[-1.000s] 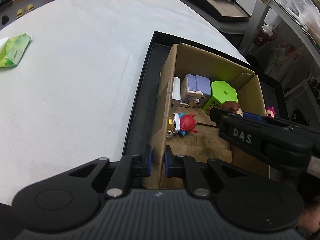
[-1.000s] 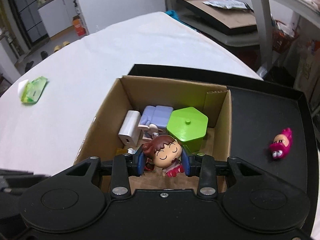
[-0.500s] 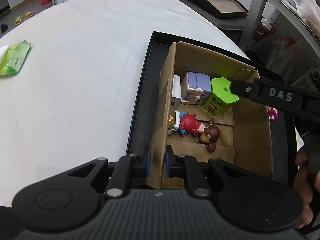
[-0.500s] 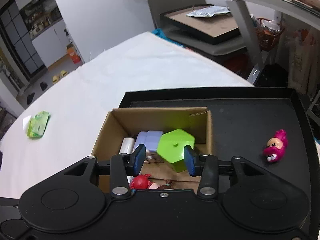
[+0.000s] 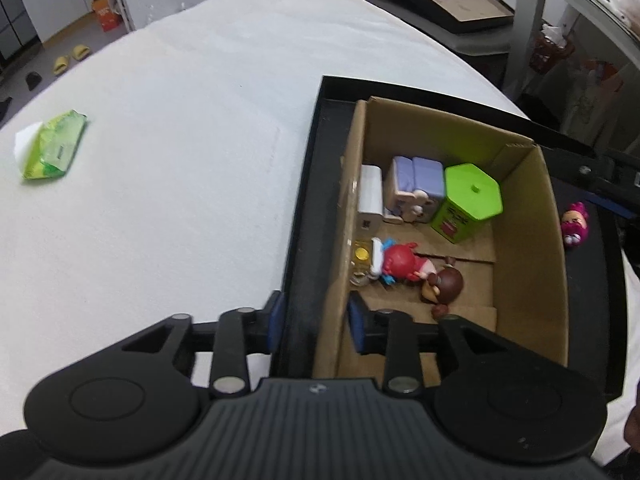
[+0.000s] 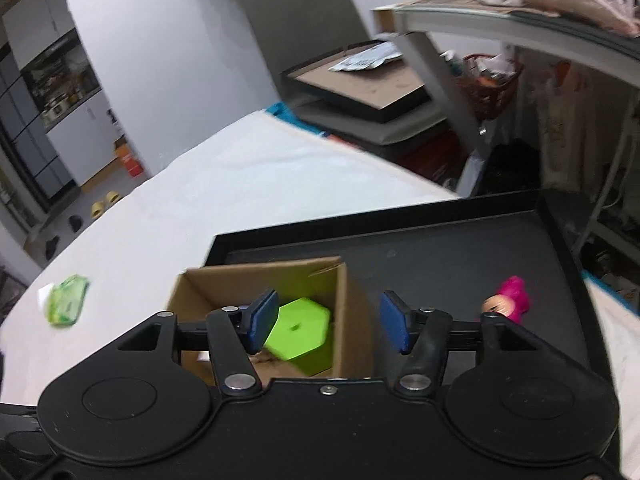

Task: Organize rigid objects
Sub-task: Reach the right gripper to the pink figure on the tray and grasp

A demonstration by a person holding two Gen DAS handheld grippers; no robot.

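Note:
A cardboard box (image 5: 524, 264) stands on a black tray (image 5: 308, 184). Inside lie a green hexagonal box (image 5: 472, 200), a lilac toy (image 5: 418, 184), a white block (image 5: 370, 196), a red figure (image 5: 400, 260) and a brown-haired figurine (image 5: 446, 284). My left gripper (image 5: 316, 326) is open, its pads either side of the box's near left wall. My right gripper (image 6: 328, 324) hangs open and empty above the box's right wall (image 6: 352, 320), over the green hexagonal box (image 6: 300, 332). A pink figure (image 6: 508, 304) lies on the tray (image 6: 440, 248), right of the box.
A green packet (image 5: 52, 148) lies far left on the white tablecloth (image 5: 180, 160). Beyond the table's far edge are a low stand with a framed board (image 6: 360, 84) and a shelf leg (image 6: 440, 92). The right gripper's arm (image 5: 600, 176) reaches in over the tray's right side.
The right gripper let the brown-haired figurine go into the box, opened wider and rose back and to the right. The left gripper's pads spread apart from the box wall.

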